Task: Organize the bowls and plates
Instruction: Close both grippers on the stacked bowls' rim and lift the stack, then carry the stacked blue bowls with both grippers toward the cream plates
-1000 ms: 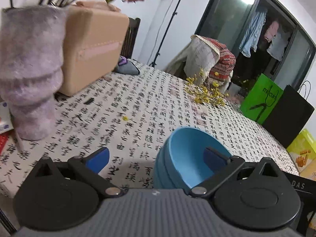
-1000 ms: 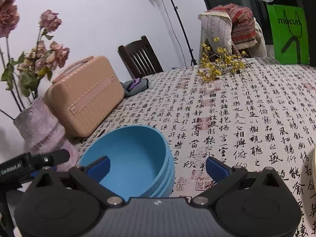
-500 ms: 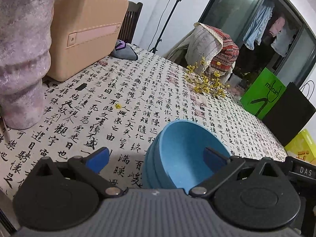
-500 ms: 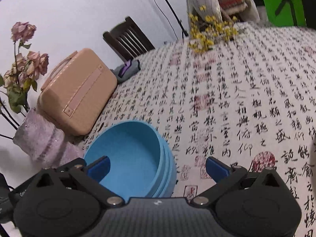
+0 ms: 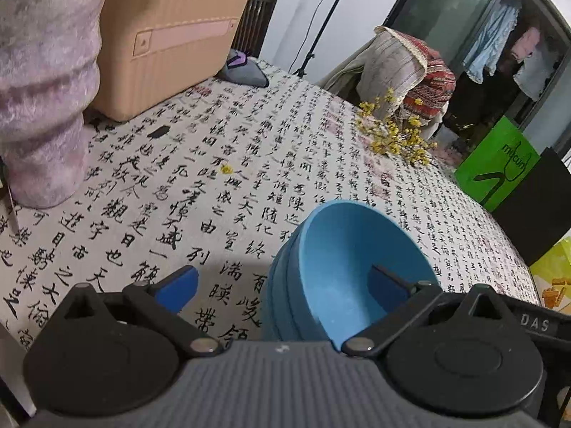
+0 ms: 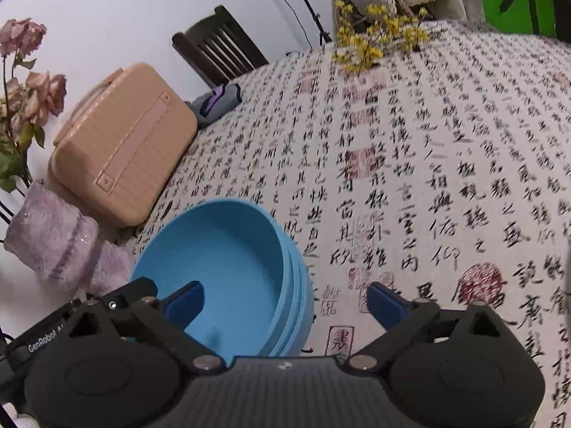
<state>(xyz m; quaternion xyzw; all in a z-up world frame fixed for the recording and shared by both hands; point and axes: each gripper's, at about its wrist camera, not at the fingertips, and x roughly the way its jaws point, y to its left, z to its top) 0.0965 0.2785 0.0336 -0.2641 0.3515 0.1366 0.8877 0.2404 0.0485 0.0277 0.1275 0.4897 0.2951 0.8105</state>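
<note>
The stacked bowls are plain sky blue. The table wears a cream cloth printed with black calligraphy and red seals. The case is ribbed peach-tan, the vase mottled mauve, the sprigs yellow, the bag bright green.
</note>
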